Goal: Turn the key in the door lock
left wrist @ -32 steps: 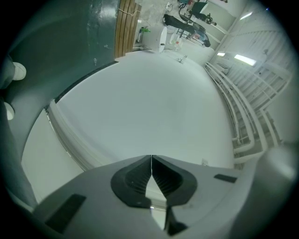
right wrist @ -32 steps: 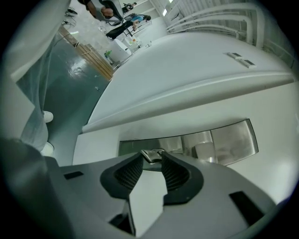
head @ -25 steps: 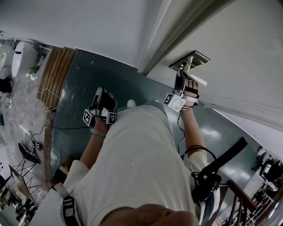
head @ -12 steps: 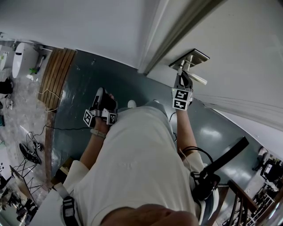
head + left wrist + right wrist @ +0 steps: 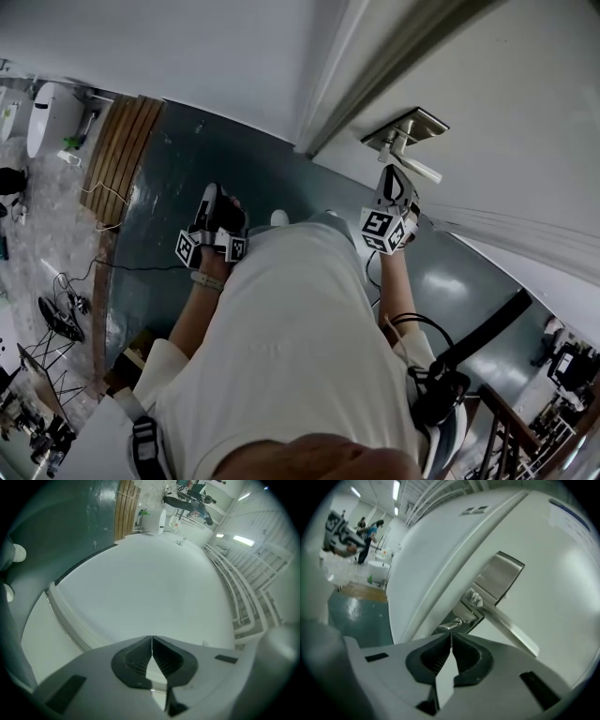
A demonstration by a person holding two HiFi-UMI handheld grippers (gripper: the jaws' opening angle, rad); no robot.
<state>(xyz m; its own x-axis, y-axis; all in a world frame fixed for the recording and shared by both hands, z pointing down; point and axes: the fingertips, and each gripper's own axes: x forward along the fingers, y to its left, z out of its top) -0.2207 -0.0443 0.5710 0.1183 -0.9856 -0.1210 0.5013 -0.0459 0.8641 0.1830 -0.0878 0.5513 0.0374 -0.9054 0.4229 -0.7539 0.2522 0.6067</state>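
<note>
Starting with the head view: the right gripper [image 5: 396, 180] is up at the door [image 5: 525, 103], nose aimed toward 1 o'clock at the handle [image 5: 419, 168] and the steel lock [image 5: 410, 127] behind it. The key is too small to pick out here. The left gripper [image 5: 212, 199] hangs at 9 o'clock, well apart from the lock, so the right hand is clearly the nearer one. Underfoot there's a glossy teal floor [image 5: 178, 169], with wooden slats at 10 o'clock and a stair rail at 5.

Over to the left gripper view: the left gripper [image 5: 152, 639] has its jaws pressed together with nothing in them, facing blank white wall. It looks out of play.

Now the right gripper view, and this is the one that matters. The right gripper [image 5: 451, 637] is closed, pads meeting, nothing pinched. The key [image 5: 452, 623] sits just beyond the tips at 12 o'clock, sticking out of the lock [image 5: 499, 578] below the handle [image 5: 508, 625]. Its long axis runs roughly 8 to 2, across the jaw line rather than along it. The handle sweeps off toward 4 o'clock, close by. The door [image 5: 562, 564] is smooth and white, and people stand far off at 10 o'clock.

My read: the jaws must part and ease forward to take the key.
</note>
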